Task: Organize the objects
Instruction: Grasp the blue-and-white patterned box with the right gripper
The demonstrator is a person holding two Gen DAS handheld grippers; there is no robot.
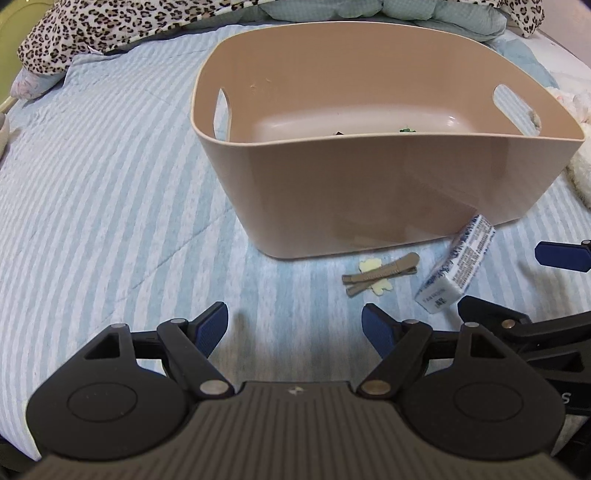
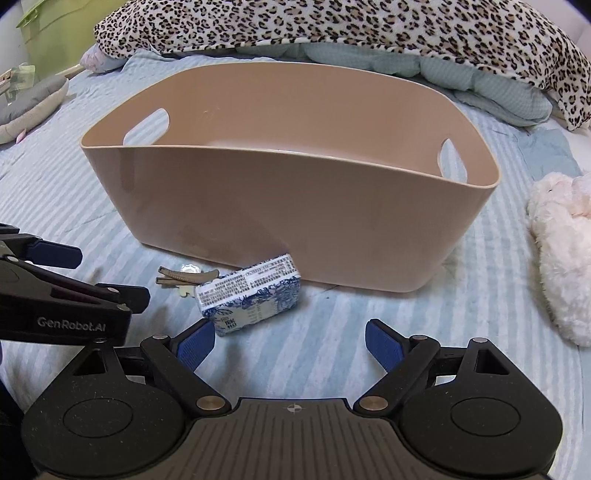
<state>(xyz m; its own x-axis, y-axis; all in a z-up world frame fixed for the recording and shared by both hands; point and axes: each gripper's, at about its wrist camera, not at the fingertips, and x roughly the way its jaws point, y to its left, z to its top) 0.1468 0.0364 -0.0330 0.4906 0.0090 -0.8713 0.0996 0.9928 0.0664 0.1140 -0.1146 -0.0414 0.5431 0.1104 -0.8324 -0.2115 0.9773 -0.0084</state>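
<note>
Looking through the left wrist camera, we see the left gripper (image 1: 295, 328) low over the bed (image 1: 110, 206), its blue-padded fingers (image 1: 211, 326) spread wide apart with nothing between them. Ahead stands the tan basket (image 1: 388, 192), upright on the striped blue bedspread, with cut-out handles at both ends; only small dark and green scraps of whatever lies inside show over its near rim. Just in front of the basket's near wall lie two tan hair clips (image 1: 380, 274) on a pale yellow piece, and to their right a blue-and-white tissue pack (image 1: 456, 267) lies slanted, its far end touching or almost touching the basket. At the right edge the right gripper (image 1: 546, 280) pokes in, its fingers apart. A leopard-print blanket (image 1: 92, 33) is heaped at the bed's far side.

From the right wrist camera, we find the right gripper (image 2: 290, 341) also hovering with fingers (image 2: 384, 347) wide apart and empty. The tissue pack (image 2: 251, 297) lies just ahead of its left finger, near the basket (image 2: 288, 206). The hair clips (image 2: 184, 277) lie left of the pack, partly hidden behind it. The left gripper (image 2: 99, 273) enters from the left, marked "GenRobot.AI". A fluffy pink plush toy (image 2: 561, 251) lies on the bed (image 2: 480, 332) to the right of the basket, apart from it, and the leopard-print blanket (image 2: 332, 29) covers the far end.
</note>
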